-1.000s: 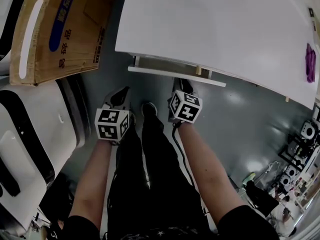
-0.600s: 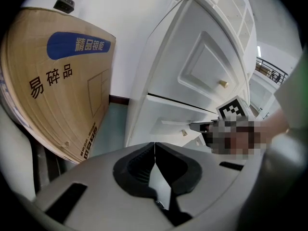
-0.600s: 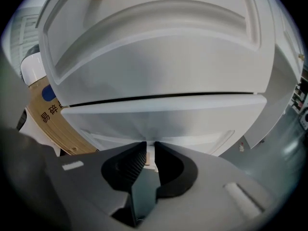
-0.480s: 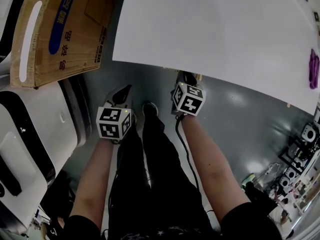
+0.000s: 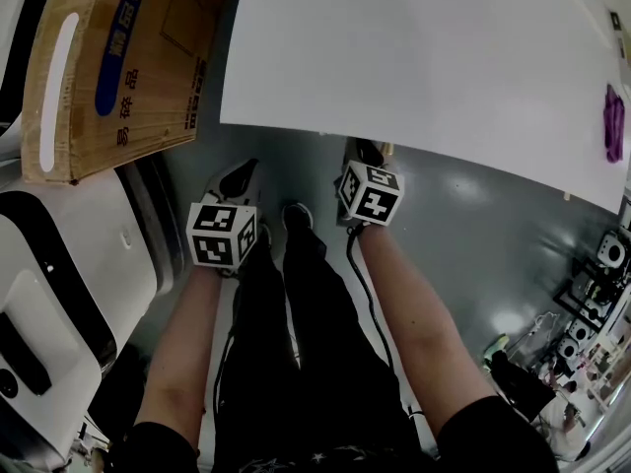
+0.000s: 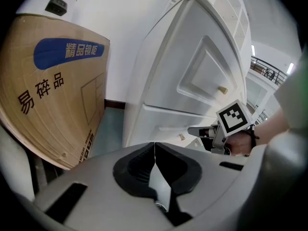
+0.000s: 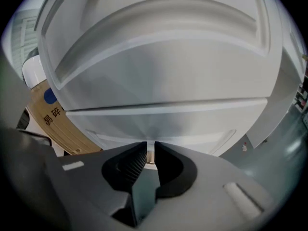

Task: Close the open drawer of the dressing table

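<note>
In the head view the white dressing table [image 5: 424, 57] fills the top, and no drawer front sticks out from under its edge. My right gripper [image 5: 367, 151] reaches under that edge. The right gripper view has the white drawer front [image 7: 192, 129] close ahead. Its small wooden knob [image 7: 150, 157] sits between my closing jaws, and both pads touch it. My left gripper [image 5: 240, 177] hangs apart to the left over the floor, shut on nothing [image 6: 154, 148]. From the left gripper view I see the drawer front [image 6: 159, 121] flush and the right gripper [image 6: 197, 130] at it.
A cardboard box [image 5: 108, 57] leans at the table's left end. A white machine [image 5: 59, 294] stands at the left. The person's legs [image 5: 296, 323] are between the arms. A purple thing [image 5: 613, 121] lies on the table's right; clutter [image 5: 592, 294] covers the floor beyond.
The drawer front that stuck out from under the table top has slid in out of sight. My right gripper went forward with it. The left gripper shifted only slightly.
</note>
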`<state>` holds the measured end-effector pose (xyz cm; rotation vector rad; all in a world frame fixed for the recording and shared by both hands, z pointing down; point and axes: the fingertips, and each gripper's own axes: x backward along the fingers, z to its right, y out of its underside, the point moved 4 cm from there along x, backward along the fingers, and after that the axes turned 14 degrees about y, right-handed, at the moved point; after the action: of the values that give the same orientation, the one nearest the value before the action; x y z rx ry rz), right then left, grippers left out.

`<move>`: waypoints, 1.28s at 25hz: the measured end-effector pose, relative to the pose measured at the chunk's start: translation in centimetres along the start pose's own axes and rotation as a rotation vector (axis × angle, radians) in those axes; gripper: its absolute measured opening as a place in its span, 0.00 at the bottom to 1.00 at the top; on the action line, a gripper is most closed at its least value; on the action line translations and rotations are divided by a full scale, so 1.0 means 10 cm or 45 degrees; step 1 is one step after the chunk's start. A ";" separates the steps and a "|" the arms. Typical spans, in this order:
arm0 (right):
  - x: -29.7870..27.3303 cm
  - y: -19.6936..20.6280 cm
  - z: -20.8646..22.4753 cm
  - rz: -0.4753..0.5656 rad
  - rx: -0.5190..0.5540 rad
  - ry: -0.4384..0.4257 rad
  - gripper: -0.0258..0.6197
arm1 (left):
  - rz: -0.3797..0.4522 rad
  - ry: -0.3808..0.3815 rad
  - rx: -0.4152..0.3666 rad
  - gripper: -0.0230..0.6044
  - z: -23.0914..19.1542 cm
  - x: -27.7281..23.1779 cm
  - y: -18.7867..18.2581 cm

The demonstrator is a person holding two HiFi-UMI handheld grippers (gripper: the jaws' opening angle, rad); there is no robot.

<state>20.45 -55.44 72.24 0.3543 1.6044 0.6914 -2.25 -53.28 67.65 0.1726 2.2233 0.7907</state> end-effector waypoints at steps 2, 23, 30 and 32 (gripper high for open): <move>0.10 0.00 -0.07 -0.006 -0.018 -0.025 0.12 | -0.004 0.010 -0.010 0.05 0.01 0.04 -0.02; 2.63 -0.29 -0.16 0.270 -0.087 0.053 0.09 | 0.037 0.268 -0.308 0.05 1.16 1.29 -0.53; 3.35 -0.15 -0.23 0.324 -0.018 0.004 0.07 | 0.095 0.324 -0.334 0.05 1.63 1.84 -0.54; 3.55 -0.17 -0.25 0.381 0.015 -0.039 0.07 | 0.120 0.332 -0.328 0.05 1.75 1.96 -0.53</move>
<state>12.51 -36.15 43.35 0.6197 1.5417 0.8987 -3.17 -42.12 43.31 0.0503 2.3400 1.2005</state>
